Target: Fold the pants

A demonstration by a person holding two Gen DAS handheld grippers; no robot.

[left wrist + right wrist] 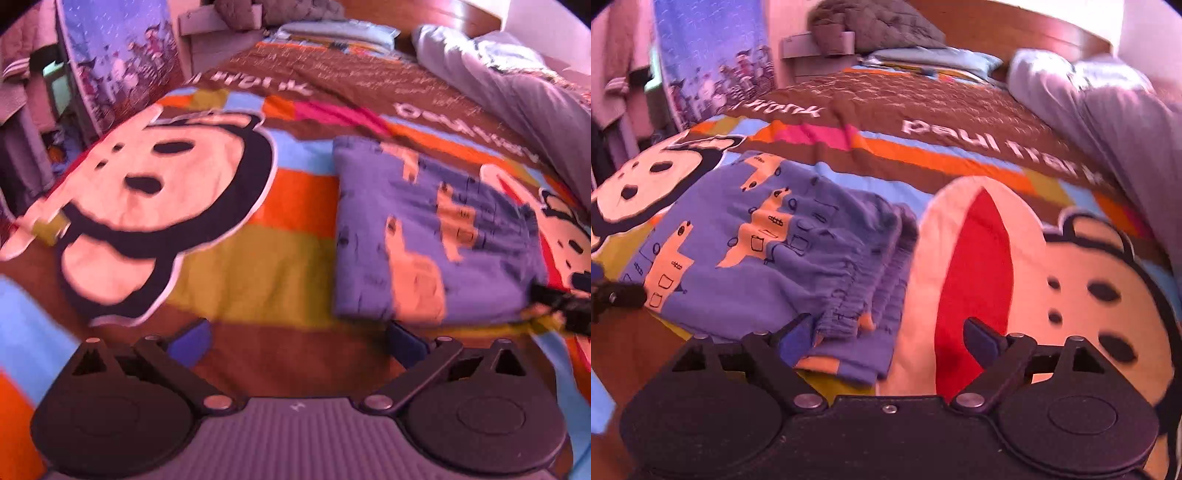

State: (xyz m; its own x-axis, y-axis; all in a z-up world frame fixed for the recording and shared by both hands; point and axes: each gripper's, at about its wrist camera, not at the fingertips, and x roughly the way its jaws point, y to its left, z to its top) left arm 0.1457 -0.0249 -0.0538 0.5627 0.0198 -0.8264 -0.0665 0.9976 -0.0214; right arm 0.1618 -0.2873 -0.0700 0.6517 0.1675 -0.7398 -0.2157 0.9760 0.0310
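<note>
Blue pants with orange printed shapes (424, 236) lie folded into a compact rectangle on the colourful bedspread (258, 258). In the right wrist view the pants (768, 254) show their gathered waistband toward the right edge of the bundle. My left gripper (299, 347) is open and empty, just in front of and left of the pants' near edge. My right gripper (886, 339) is open, with its jaws spread just above the near right corner of the pants and gripping nothing. The other gripper shows as a dark tip at the pants' edge in the left wrist view (561, 302) and in the right wrist view (617, 299).
The bedspread has big cartoon monkey faces (147, 192) and stripes. A grey blanket or duvet (1108, 122) is heaped along the bed's right side. Pillows (934, 59) and a wooden headboard (1015, 26) are at the far end. A curtain (713, 55) hangs at the left.
</note>
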